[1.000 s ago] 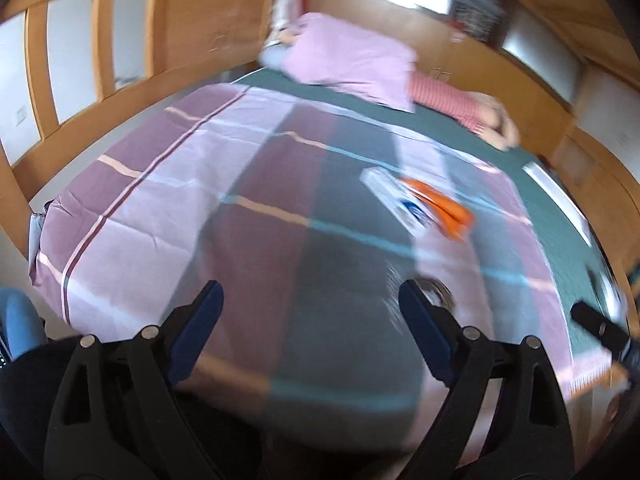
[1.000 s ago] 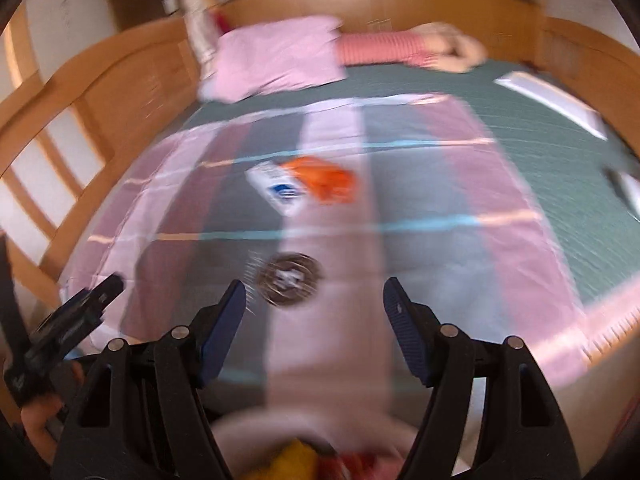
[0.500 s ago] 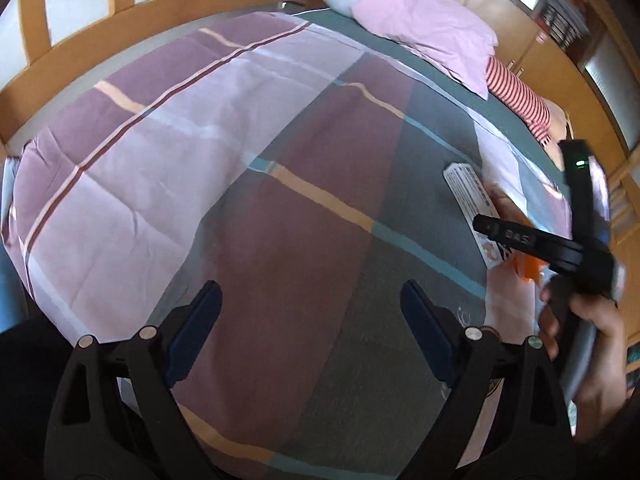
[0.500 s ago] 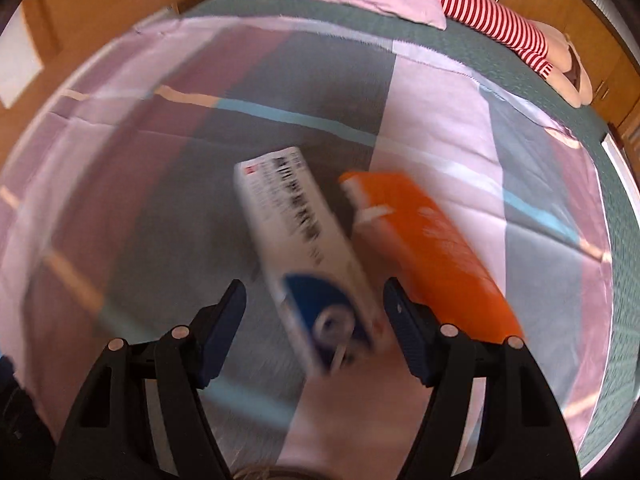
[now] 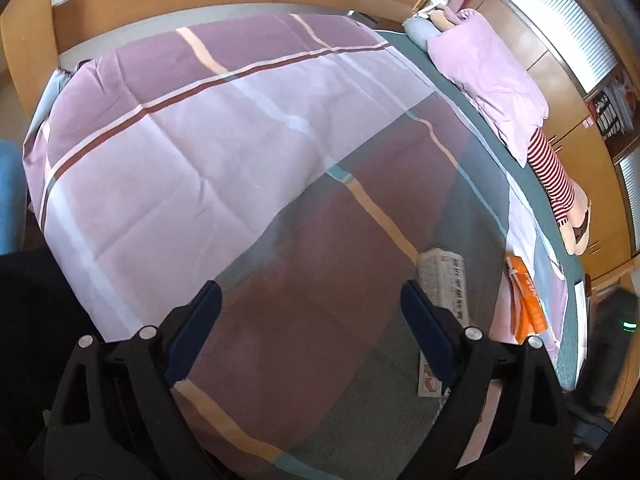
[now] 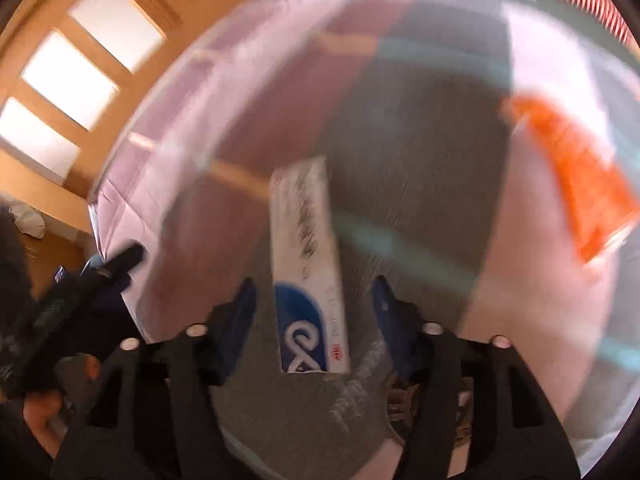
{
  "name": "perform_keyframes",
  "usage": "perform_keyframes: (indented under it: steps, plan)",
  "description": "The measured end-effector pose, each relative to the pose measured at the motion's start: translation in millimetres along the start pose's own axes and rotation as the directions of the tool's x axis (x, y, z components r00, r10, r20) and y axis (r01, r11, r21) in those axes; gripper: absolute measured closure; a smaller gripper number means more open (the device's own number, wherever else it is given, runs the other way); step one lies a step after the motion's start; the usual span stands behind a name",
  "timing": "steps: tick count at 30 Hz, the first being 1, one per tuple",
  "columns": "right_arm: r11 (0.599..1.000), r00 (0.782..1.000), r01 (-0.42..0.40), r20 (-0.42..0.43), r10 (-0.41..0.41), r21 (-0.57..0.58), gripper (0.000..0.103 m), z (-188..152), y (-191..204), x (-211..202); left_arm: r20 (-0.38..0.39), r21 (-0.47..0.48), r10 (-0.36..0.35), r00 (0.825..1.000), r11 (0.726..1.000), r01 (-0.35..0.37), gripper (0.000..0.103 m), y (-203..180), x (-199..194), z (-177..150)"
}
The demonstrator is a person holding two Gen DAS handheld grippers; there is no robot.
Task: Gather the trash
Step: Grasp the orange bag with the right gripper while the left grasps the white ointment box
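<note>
Fingers of the right hand-held gripper [image 6: 314, 300] straddle the white box [image 6: 306, 264], spread; left hand-held gripper [image 5: 308, 312] likewise spread.

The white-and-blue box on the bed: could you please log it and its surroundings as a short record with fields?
surface: plaid bedspread on a bed
target: white-and-blue box, lying flat, blurred
right tool: open, fingers either side of the box's blue end, not closed on it
left tool: open, empty, over the bedspread
other trash: orange packet, right of the box, apart from it
far end: pink pillow, striped plush toy
</note>
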State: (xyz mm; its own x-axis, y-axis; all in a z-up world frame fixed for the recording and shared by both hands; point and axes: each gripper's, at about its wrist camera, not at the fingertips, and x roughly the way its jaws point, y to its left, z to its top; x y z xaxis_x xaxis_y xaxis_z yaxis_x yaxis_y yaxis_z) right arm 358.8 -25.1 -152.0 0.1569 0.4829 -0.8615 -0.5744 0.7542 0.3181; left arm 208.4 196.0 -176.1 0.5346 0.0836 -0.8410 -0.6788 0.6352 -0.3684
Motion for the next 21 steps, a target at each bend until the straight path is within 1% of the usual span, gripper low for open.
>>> perform_keyframes:
  steps: [1, 2, 3, 4, 5, 6, 7, 8, 9, 10, 11, 12, 13, 14, 16, 18, 21]
  plan:
    - [0.999, 0.995, 0.053, 0.080, -0.052, -0.009, 0.036, 6, -5, -18, -0.009, 0.007, 0.000, 1.000, 1.000, 0.000, 0.013, -1, 2, -1]
    - [0.993, 0.983, 0.121, 0.136, -0.121, 0.006, 0.029, 15, -14, -28, -0.020, 0.017, -0.002, 1.000, 1.000, 0.002, 0.013, -3, 4, -2]
    - [0.970, 0.950, 0.239, 0.197, -0.243, 0.046, 0.025, 27, -30, -39, -0.033, 0.033, -0.007, 0.999, 0.999, 0.008, 0.013, -8, 7, -3]
    - [0.940, 0.912, 0.326, 0.228, -0.341, 0.102, 0.024, 40, -52, -44, -0.046, 0.052, -0.018, 0.999, 0.998, 0.020, 0.012, -13, 9, -5]
    - [0.922, 0.896, 0.358, 0.223, -0.384, 0.150, 0.023, 48, -70, -44, -0.057, 0.066, -0.029, 0.998, 0.997, 0.033, 0.012, -16, 10, -7]
    - [0.901, 0.890, 0.380, 0.181, -0.418, 0.211, 0.023, 57, -96, -40, -0.068, 0.086, -0.040, 0.997, 0.995, 0.046, 0.012, -21, 12, -10]
    - [0.883, 0.893, 0.388, 0.129, -0.431, 0.262, 0.023, 61, -117, -34, -0.072, 0.108, -0.044, 0.996, 0.993, 0.051, 0.012, -25, 13, -11]
    - [0.868, 0.902, 0.381, 0.077, -0.425, 0.318, 0.023, 63, -139, -25, -0.073, 0.123, -0.043, 0.996, 0.991, 0.052, 0.012, -28, 14, -13]
    - [0.866, 0.920, 0.351, 0.040, -0.390, 0.356, 0.023, 62, -154, -18, -0.074, 0.137, -0.041, 0.996, 0.989, 0.051, 0.012, -31, 15, -13]
    - [0.869, 0.936, 0.319, 0.016, -0.350, 0.377, 0.023, 60, -163, -11, -0.076, 0.140, -0.045, 0.996, 0.989, 0.055, 0.012, -33, 16, -15]
    - [0.884, 0.960, 0.258, -0.001, -0.280, 0.389, 0.023, 55, -167, -1, -0.079, 0.138, -0.049, 0.996, 0.989, 0.060, 0.012, -33, 17, -15]
    - [0.896, 0.971, 0.226, -0.010, -0.241, 0.381, 0.023, 52, -165, 5, -0.082, 0.131, -0.053, 0.995, 0.989, 0.063, 0.012, -34, 18, -15]
    - [0.908, 0.972, 0.224, -0.014, -0.235, 0.354, 0.026, 49, -159, 11, -0.089, 0.124, -0.056, 0.994, 0.990, 0.067, 0.012, -35, 19, -16]
    - [0.915, 0.969, 0.236, -0.004, -0.248, 0.328, 0.038, 48, -152, 13, -0.094, 0.121, -0.059, 0.994, 0.990, 0.070, 0.012, -34, 21, -16]
    - [0.920, 0.965, 0.244, 0.016, -0.262, 0.306, 0.045, 41, -139, 11, -0.114, 0.124, -0.062, 0.992, 0.989, 0.076, 0.012, -37, 24, -19]
    - [0.925, 0.977, 0.191, 0.028, -0.211, 0.328, 0.058, 32, -134, 5, -0.136, 0.130, -0.063, 0.989, 0.988, 0.081, 0.012, -40, 29, -20]
    - [0.929, 0.985, 0.158, 0.014, -0.172, 0.335, 0.064, 10, -120, -3, -0.152, 0.119, -0.066, 0.986, 0.989, 0.085, 0.012, -45, 35, -19]
